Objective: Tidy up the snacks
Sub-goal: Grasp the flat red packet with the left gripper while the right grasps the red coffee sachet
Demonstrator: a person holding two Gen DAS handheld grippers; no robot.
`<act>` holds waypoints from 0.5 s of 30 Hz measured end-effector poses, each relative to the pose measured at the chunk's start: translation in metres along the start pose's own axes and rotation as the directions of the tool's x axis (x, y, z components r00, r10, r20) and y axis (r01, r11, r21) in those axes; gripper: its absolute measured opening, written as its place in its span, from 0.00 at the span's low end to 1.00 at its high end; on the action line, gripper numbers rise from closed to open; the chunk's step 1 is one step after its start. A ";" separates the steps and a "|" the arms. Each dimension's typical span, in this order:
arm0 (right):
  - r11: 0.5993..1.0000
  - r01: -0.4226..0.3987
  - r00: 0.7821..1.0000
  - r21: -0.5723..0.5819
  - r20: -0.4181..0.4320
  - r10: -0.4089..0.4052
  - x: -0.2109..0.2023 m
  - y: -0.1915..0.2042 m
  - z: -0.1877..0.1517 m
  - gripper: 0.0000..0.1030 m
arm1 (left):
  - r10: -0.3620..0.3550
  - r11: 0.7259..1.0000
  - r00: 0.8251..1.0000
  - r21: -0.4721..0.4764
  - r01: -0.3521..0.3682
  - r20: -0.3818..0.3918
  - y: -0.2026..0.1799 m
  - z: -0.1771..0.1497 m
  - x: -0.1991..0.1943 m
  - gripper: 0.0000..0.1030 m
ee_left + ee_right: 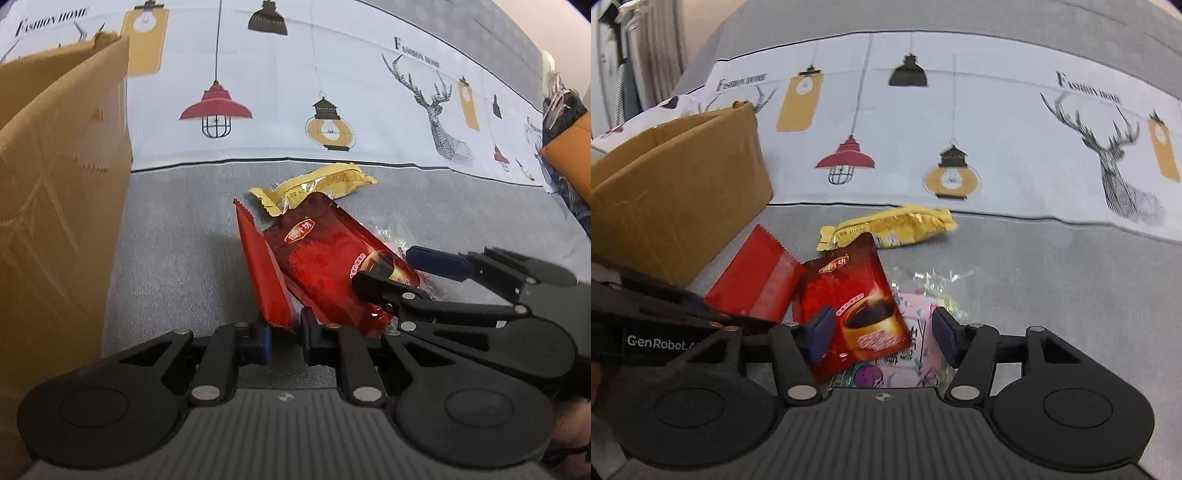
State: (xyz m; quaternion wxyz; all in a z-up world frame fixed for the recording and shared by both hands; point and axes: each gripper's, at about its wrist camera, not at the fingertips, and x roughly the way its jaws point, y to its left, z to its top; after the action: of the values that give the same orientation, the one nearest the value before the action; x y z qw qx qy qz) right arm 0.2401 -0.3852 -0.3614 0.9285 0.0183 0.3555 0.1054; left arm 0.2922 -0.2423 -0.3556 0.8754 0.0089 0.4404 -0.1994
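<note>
Several snack packets lie in a pile on the grey cloth. A plain red packet (264, 273) (757, 284) sits at the left, a dark red coffee sachet (332, 258) (857, 306) beside it, and a yellow packet (314, 184) (890, 227) behind them. A pink clear-wrapped packet (916, 350) lies under the sachet. My left gripper (286, 339) is nearly shut, its jaws around the plain red packet's near edge. My right gripper (882, 336) (391, 269) is open over the sachet and pink packet, with its jaws on either side of them.
An open cardboard box (55, 184) (672, 188) stands at the left. A white cloth printed with lamps and deer (295, 92) (960, 129) covers the surface behind the snacks. Orange and dark items (569, 129) lie at the far right.
</note>
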 end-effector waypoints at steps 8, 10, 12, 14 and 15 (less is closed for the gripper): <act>0.993 -0.062 0.997 0.096 -0.033 0.065 -0.005 -0.003 0.005 0.00 | -0.008 1.000 1.000 -0.028 0.008 0.011 0.001 -0.002 -0.002 0.07; 0.988 -0.078 0.997 0.135 -0.007 0.079 -0.012 -0.006 0.007 0.00 | -0.009 1.000 1.000 -0.020 0.009 0.013 0.001 -0.002 -0.002 0.06; 0.982 -0.099 0.995 0.162 0.023 0.097 -0.022 -0.009 0.009 0.00 | -0.012 1.000 1.000 -0.019 0.012 0.011 0.000 -0.002 -0.004 0.06; 0.982 -0.095 0.995 0.161 0.033 0.091 -0.031 -0.007 0.010 0.00 | -0.012 1.000 1.000 -0.021 0.012 0.011 0.000 -0.003 -0.008 0.06; 0.982 -0.098 0.995 0.158 0.034 0.094 -0.036 -0.006 0.010 0.00 | -0.011 1.000 1.000 -0.016 0.011 0.011 -0.001 -0.004 -0.010 0.06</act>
State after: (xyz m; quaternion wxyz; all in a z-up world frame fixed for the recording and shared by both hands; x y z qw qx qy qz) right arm 0.2223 -0.3983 -0.3312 0.9225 0.1113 0.3491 0.1210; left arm 0.2833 -0.2393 -0.3503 0.8768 -0.0017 0.4370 -0.2006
